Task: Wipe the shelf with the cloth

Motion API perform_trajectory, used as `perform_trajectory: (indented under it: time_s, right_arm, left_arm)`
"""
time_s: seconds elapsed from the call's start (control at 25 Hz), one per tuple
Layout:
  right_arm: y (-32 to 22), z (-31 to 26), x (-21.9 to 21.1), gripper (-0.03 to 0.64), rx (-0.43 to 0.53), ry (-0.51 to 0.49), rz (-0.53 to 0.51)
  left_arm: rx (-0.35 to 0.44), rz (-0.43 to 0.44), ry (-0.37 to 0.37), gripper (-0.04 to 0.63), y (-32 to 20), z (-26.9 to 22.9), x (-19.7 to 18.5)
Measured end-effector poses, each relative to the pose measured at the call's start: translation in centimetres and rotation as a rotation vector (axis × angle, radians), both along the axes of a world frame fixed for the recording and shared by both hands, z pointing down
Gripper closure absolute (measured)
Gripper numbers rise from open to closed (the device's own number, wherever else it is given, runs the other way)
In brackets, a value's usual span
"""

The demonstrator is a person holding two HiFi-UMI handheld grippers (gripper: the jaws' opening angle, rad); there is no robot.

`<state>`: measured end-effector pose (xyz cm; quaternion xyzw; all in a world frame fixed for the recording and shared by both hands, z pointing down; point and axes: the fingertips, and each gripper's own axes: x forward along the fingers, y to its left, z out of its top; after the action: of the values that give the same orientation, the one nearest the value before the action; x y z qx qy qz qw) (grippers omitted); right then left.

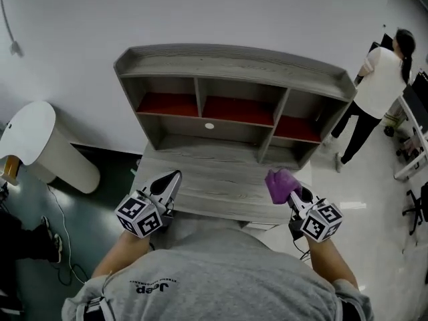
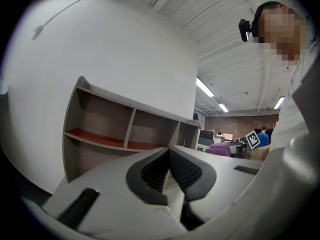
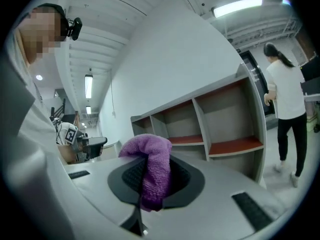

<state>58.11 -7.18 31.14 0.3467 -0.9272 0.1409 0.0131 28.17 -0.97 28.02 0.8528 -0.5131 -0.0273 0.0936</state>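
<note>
We hold a purple cloth [image 1: 281, 184] clamped in our right hand-held gripper [image 1: 294, 191], left hand-held gripper [image 1: 175, 177] closed on nothing, both near the grey shelf [image 1: 235, 65]

A plain white wall [image 1: 80, 19] fills the back, with a thin grey cable [image 1: 13, 46] hanging down it at the far left. The dark green floor [image 1: 107, 206] on the left gives way to a pale glossy floor [image 1: 374, 199] on the right (it mirrors the lights). A white round-topped stand [image 1: 40, 146] sits near the wall. A person in a white top and dark trousers [image 1: 378, 85] stands at the right. Long strip lights [image 2: 205, 88] run along a white ribbed ceiling [image 2: 225, 44].
</note>
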Motion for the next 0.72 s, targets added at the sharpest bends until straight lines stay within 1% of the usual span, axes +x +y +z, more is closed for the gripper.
perform_trajectory:
  time_s: [0.12, 0.24, 0.4, 0.52, 0.72]
  right_arm:
    - [-0.2, -1.4, -0.5, 0.558, 0.041, -0.036, 0.006]
    - [-0.3, -1.9, -2.1, 0.560, 0.072, -0.043, 0.012]
    - [0.5, -1.1, -4.5, 0.560, 0.054, -0.026, -0.008]
    - [0.1, -1.3, -6.1, 0.560, 0.062, -0.015, -0.008]
    - [0.0, -1.5, -7.6, 0.560, 0.069, -0.006, -0.006]
  left_arm:
    - [0.013, 0.000, -0.017, 0.574, 1.0, -0.8, 1.0]
    - [0.038, 0.002, -0.031, 0.574, 1.6, -1.5, 0.8]
    - [0.062, -0.006, -0.036, 0.574, 2.4, -2.1, -0.8]
    - [0.080, -0.005, -0.041, 0.574, 2.5, -2.7, -2.0]
    - [0.086, 0.011, -0.032, 0.574, 2.3, -2.4, -3.0]
